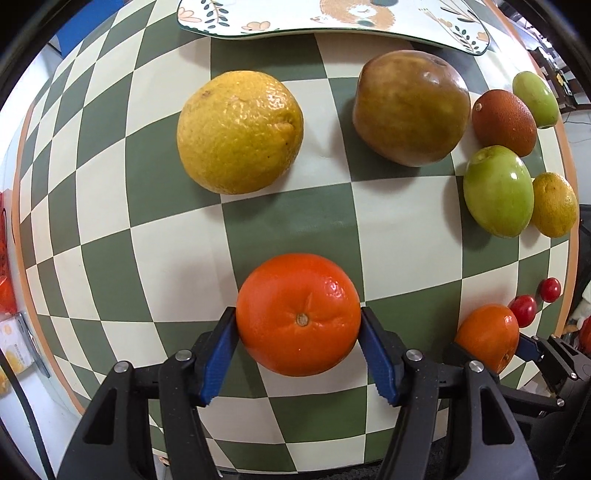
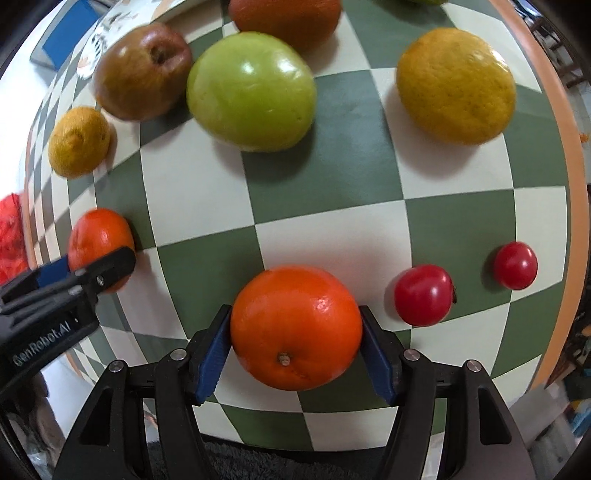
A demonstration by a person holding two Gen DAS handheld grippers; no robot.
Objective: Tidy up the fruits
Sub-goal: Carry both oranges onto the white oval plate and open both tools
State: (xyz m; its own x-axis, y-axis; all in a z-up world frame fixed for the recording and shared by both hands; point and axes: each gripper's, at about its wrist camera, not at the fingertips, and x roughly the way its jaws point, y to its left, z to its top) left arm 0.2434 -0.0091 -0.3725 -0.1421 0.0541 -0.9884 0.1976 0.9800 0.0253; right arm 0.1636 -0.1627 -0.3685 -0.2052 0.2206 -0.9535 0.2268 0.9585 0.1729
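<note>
Both grippers point down at a green-and-cream checked table (image 1: 288, 221). My left gripper (image 1: 298, 332) is shut on an orange (image 1: 298, 314), with a blue pad pressed on each side and the stem end facing up. My right gripper (image 2: 295, 343) is shut on a second orange (image 2: 295, 325) in the same way. In the left wrist view the right gripper (image 1: 493, 349) and its orange (image 1: 487, 332) show at the lower right. In the right wrist view the left gripper (image 2: 92, 267) and its orange (image 2: 96, 236) show at the left.
Loose on the table lie a big yellow citrus (image 1: 240, 131), a brown apple (image 1: 410, 107), a green fruit (image 1: 498, 190), a red-brown fruit (image 1: 504, 122), a small yellow citrus (image 1: 554, 205) and two cherry tomatoes (image 2: 423, 295). A patterned plate (image 1: 258, 18) sits at the far edge.
</note>
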